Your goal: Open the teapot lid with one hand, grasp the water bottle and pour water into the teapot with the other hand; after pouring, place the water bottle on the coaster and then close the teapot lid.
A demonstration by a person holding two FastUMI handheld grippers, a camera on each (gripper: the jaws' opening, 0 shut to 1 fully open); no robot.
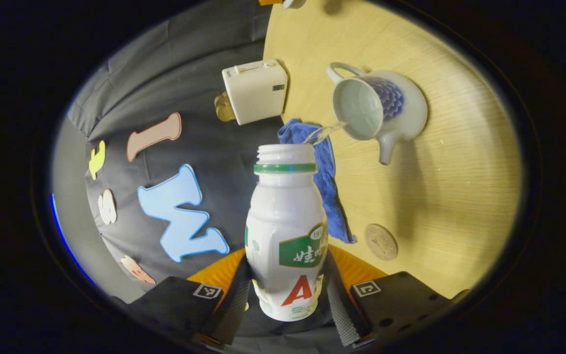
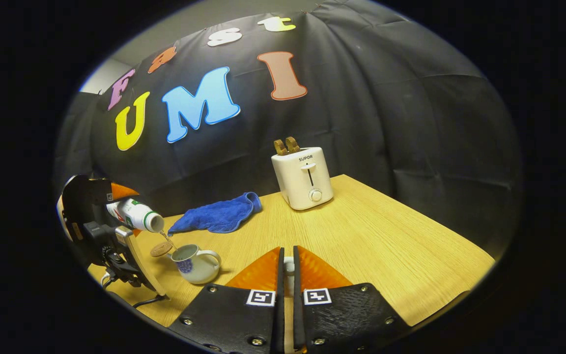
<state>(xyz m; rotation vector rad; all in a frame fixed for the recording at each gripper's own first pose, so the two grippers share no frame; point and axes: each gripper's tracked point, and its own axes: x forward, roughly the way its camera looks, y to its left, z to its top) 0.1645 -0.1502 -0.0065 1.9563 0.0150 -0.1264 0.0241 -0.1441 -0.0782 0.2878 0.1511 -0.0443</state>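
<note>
My left gripper is shut on a white water bottle with a green neck ring and no cap. The bottle is tipped, and a thin stream of water runs from its mouth into the open white-and-blue teapot on the wooden table. A round wooden coaster lies near the teapot. In the right gripper view, my right gripper is shut on the small white teapot lid above the table. Far to its left, the tipped bottle pours into the teapot, with the coaster just behind.
A blue cloth lies crumpled at the table's back edge. A white toaster with bread slices in it stands behind, near the black wall. Bare wooden table stretches to the right of my right gripper.
</note>
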